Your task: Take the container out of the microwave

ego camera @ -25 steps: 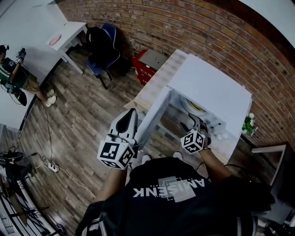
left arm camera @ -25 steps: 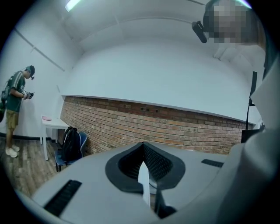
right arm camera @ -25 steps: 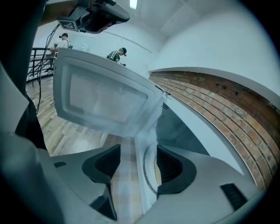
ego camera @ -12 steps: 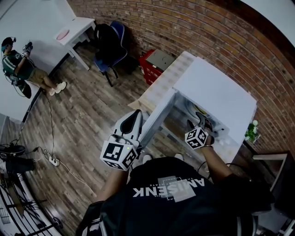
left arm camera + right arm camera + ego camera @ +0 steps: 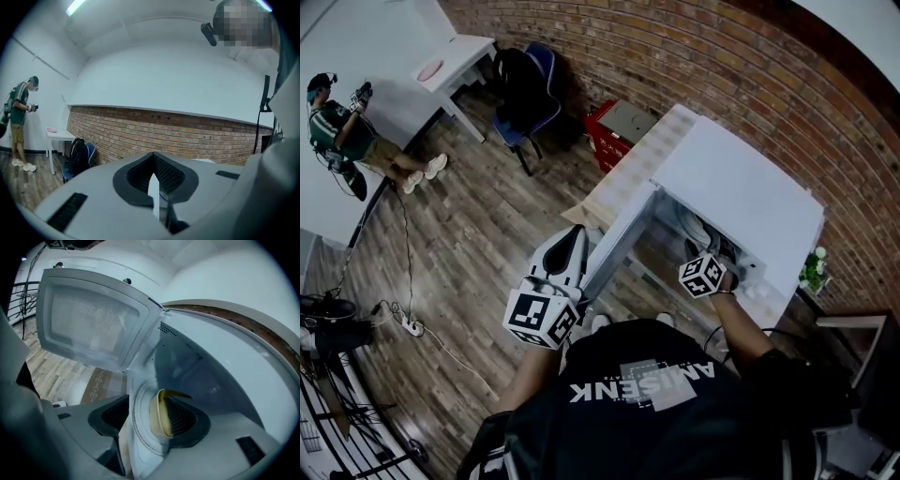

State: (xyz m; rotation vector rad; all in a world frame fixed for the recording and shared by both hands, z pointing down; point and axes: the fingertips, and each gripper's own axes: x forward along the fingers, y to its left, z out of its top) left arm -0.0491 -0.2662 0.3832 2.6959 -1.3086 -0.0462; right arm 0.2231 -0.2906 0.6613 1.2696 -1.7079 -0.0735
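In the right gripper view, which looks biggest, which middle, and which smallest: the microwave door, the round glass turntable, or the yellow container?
1. microwave door, biggest
2. glass turntable, middle
3. yellow container, smallest

A jaw hides part of the container, so it may be bigger than it looks.

Quick rundown of what's sitting where: the microwave (image 5: 741, 187) is parked on a light wood counter (image 5: 623, 178) by the brick wall, with its door (image 5: 614, 248) swung open. Inside, the glass turntable (image 5: 138, 434) has a yellowish container (image 5: 159, 420) on it. Everything else is straight on the wood plank floor (image 5: 487, 234). There's a red crate (image 5: 619, 131) just beside the counter, then a blue chair (image 5: 546, 103) with a black backpack (image 5: 516, 89) against it. Further off is a white table (image 5: 464, 56) with something small and pink on top (image 5: 429, 70), and a person (image 5: 342, 141) standing near it. A power strip (image 5: 411, 328) and its cable lie loose on the boards.
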